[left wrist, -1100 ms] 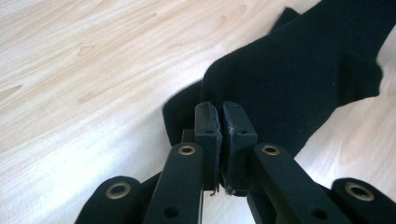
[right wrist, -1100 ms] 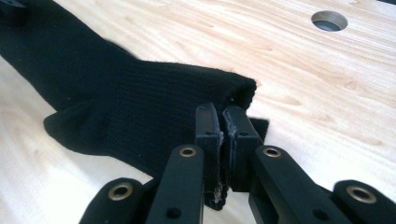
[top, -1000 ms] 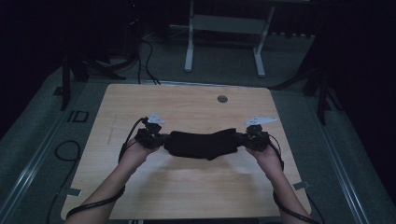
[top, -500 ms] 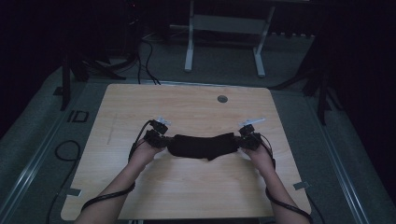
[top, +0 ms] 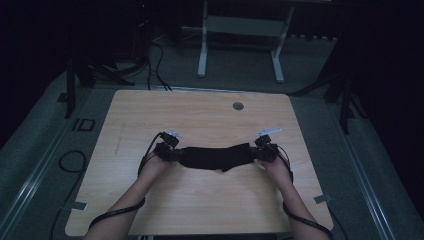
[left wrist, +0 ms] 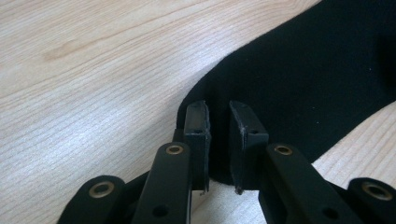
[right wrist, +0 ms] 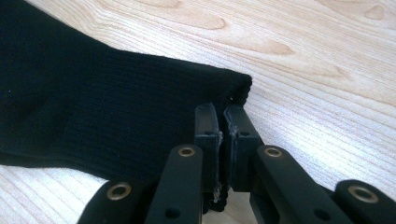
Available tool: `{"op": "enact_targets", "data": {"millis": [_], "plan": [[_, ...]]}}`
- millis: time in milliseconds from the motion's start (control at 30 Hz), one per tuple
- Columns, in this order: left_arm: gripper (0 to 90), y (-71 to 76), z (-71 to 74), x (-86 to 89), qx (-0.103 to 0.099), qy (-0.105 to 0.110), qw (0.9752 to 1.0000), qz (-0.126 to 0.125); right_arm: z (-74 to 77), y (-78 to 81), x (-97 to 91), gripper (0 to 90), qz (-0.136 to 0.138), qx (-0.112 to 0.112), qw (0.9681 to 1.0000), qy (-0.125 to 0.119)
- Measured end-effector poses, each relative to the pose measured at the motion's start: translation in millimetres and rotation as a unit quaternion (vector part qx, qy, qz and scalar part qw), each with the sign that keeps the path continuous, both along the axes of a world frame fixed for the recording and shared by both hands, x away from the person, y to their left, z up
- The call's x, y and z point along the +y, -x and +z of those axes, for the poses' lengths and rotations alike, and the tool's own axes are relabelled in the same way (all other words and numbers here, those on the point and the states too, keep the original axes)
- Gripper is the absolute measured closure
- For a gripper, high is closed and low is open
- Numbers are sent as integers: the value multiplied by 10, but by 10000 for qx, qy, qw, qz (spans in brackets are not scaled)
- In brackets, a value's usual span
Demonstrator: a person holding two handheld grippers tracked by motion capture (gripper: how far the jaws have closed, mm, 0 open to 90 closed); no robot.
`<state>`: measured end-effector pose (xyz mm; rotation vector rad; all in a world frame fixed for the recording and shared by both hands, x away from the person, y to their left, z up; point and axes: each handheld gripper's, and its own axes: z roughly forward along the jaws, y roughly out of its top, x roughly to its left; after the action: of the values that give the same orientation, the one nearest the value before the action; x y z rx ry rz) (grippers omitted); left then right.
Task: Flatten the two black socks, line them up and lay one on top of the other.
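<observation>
Both claws sit at the ends of the black cloth, and they differ. Our left gripper has just been opening: in the left gripper view its jaws stand a narrow gap apart, the rounded end of the fabric lies between and under them, and the pads no longer press on it. Our right gripper is clamped on the other end; in the right gripper view the ribbed hem is pinched between jaws that are almost together.

From the high view, the cloth lies flat on the wooden table, stretched left to right across the middle, somewhat nearer to us than to the far edge. The left gripper is at its left end and the right gripper at its right end, with our hands just behind them.

We judge that the laying out is nearly done: the piece is down on the tabletop and drawn long, and one end is already let go. What seems left is to free the right end and pull both hands back, and perhaps to smooth the small flap that juts from the near edge.

The fabric is a dark knit, matte and soft, with fine ribbing at the right end and a smoother curved outline at the left. The tabletop is pale laminate with printed wood grain, hard and smooth, and has a small round grommet near its far edge.
</observation>
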<state>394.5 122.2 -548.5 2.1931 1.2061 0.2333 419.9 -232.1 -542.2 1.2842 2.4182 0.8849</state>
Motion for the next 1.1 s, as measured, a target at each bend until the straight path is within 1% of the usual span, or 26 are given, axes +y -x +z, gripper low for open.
{"op": "enact_targets", "data": {"millis": [33,67,133,167,233,267,300,367,433,467,500,567,633,667,700,733,800,867,900,933,967,1000,1067,1100], "plan": [[762,2,-5,4,-6,-18,10000,7,-1,-1,-2,846,14,19,10000,-16],[739,7,-5,10,-23,12,10000,57,-2,-2,-5,845,26,29,10000,-22],[732,17,-9,16,-57,7,10000,68,-1,-3,-7,843,39,49,10000,-29],[714,21,-11,18,-95,-38,9999,59,1,-2,-6,842,43,57,10000,-12],[706,32,-23,13,-167,-122,9998,60,1,-3,-3,843,48,49,10000,-7],[699,32,-23,13,-167,-122,9998,60,1,-3,-3,843,48,49,10000,-7],[699,45,-37,10,-250,-171,9995,93,-1,-3,-2,842,41,46,10000,-9],[692,55,-43,-5,-323,-213,9992,118,-13,-3,-10,840,23,52,10000,-81],[662,67,-44,-22,-384,-231,9990,69,-12,-5,-11,832,10,74,9999,-98],[640,68,-40,-21,-400,-192,9990,79,-6,-7,-9,817,14,86,9999,-93],[597,71,-30,-16,-418,-78,9991,81,-4,-10,-9,798,15,93,9999,-94],[530,72,-3,3,-421,-33,9990,112,-4,-16,-13,756,35,110,9999,-102],[508,79,39,37,-487,125,9987,115,-6,-22,-22,703,43,175,9997,-157],[483,86,68,57,-516,152,9984,176,-4,-22,-25,666,58,184,9997,-179],[483,92,97,78,-549,216,9980,228,4,-17,-27,606,75,178,9996,-206],[480,99,127,106,-582,306,9975,254,17,-7,-29,566,97,164,9995,-251],[438,116,184,164,-633,424,9964,372,55,19,-35,485,101,84,9994,-335],[417,132,217,203,-631,564,9955,430,94,37,-43,437,110,29,9992,-387],[405,144,233,229,-633,637,9950,426,114,44,-47,404,104,8,9991,-412],[377,151,239,241,-655,656,9948,421,137,52,-54,385,102,-26,9988,-470],[375,163,245,253,-667,664,9946,432,148,55,-57,366,104,-31,9987,-497],[368,174,245,269,-676,719,9942,433,162,58,-62,328,123,-33,9985,-539],[295,195,239,286,-693,832,9932,433,185,65,-71,279,105,-46,9977,-663],[282,206,233,294,-714,896,9925,416,192,73,-77,223,136,-62,9974,-701]]}}
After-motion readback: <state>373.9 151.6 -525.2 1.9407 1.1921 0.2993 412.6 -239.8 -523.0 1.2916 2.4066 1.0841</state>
